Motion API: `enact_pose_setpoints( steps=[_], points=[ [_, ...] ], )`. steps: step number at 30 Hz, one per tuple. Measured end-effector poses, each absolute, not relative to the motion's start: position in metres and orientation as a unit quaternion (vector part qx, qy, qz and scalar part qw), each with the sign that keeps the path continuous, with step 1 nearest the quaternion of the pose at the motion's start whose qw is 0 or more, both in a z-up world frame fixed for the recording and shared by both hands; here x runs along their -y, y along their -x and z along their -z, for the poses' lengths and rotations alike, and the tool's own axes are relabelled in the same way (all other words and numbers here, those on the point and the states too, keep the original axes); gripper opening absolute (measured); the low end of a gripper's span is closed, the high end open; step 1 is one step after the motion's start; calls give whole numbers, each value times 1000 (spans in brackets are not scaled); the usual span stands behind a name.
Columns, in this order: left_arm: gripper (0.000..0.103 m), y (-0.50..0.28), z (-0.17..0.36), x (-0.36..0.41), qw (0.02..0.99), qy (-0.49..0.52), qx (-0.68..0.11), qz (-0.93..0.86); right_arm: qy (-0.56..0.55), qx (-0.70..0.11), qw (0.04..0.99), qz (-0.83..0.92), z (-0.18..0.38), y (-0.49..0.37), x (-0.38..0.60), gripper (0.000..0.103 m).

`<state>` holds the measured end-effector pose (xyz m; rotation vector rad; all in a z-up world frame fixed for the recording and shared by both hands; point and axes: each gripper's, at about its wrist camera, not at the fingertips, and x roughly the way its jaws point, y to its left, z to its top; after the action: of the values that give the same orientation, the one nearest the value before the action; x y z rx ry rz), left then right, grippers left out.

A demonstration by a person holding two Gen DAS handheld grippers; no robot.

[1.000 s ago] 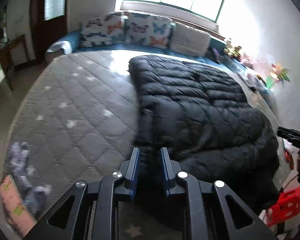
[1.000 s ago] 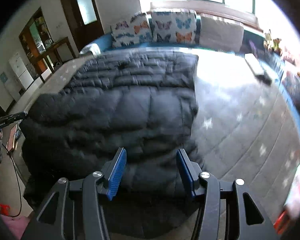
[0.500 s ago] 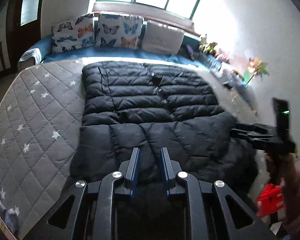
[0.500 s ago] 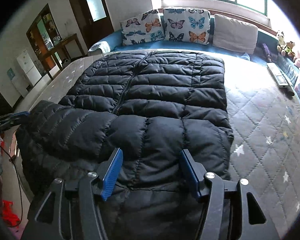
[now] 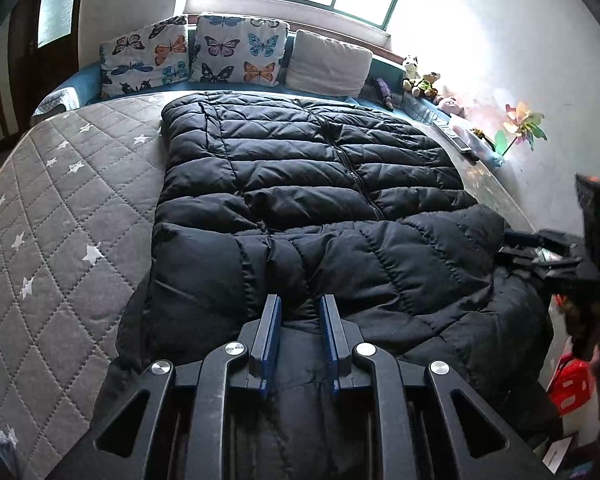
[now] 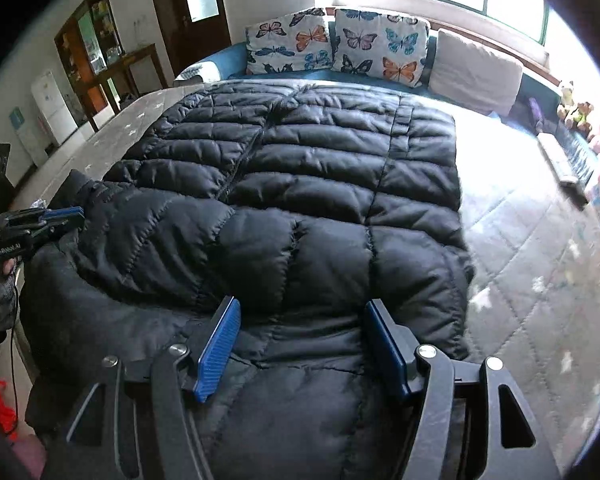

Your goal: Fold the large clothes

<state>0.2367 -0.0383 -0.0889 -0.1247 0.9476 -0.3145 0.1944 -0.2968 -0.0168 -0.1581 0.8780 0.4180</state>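
Observation:
A large black puffer coat (image 5: 308, 184) lies flat on the grey quilted mattress (image 5: 60, 208), its near part folded over and hanging off the front edge. It also fills the right wrist view (image 6: 300, 184). My left gripper (image 5: 299, 308) is narrowly shut on a fold of the coat at the near edge. My right gripper (image 6: 300, 312) is open wide, with the coat's near edge between its blue pads (image 6: 220, 344). Each gripper shows in the other's view: the right one at the coat's right corner (image 5: 548, 256), the left one at the left corner (image 6: 36, 220).
Butterfly pillows (image 5: 196, 56) and a plain cushion (image 5: 328, 64) line the far end under a window. Soft toys (image 5: 420, 80) and a pinwheel (image 5: 520, 128) stand along the right wall. A red object (image 5: 572, 384) sits on the floor at right. A cabinet (image 6: 96, 48) stands far left.
Both grippers have swung to face the bed head-on and come nearer the coat's near edge. The right gripper has stayed open and the left stayed nearly shut.

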Motion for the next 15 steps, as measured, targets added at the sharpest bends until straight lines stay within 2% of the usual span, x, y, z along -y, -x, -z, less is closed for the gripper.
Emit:
enact_pose_setpoints(
  steps=[5,9,10,15],
  points=[
    [23,-235,89,39,877,56,-452,151,76,-396,891,-208,-3,-183,293,71],
    [23,-232,89,39,881,59,-443,155,55,-442,871,-209,31,-192,294,72],
    [23,-233,91,38,881,60,-442,158,55,-433,875,-210,38,-191,294,73],
    [23,-234,91,32,873,67,-449,178,68,-431,880,-189,25,-184,292,73]
  ],
)
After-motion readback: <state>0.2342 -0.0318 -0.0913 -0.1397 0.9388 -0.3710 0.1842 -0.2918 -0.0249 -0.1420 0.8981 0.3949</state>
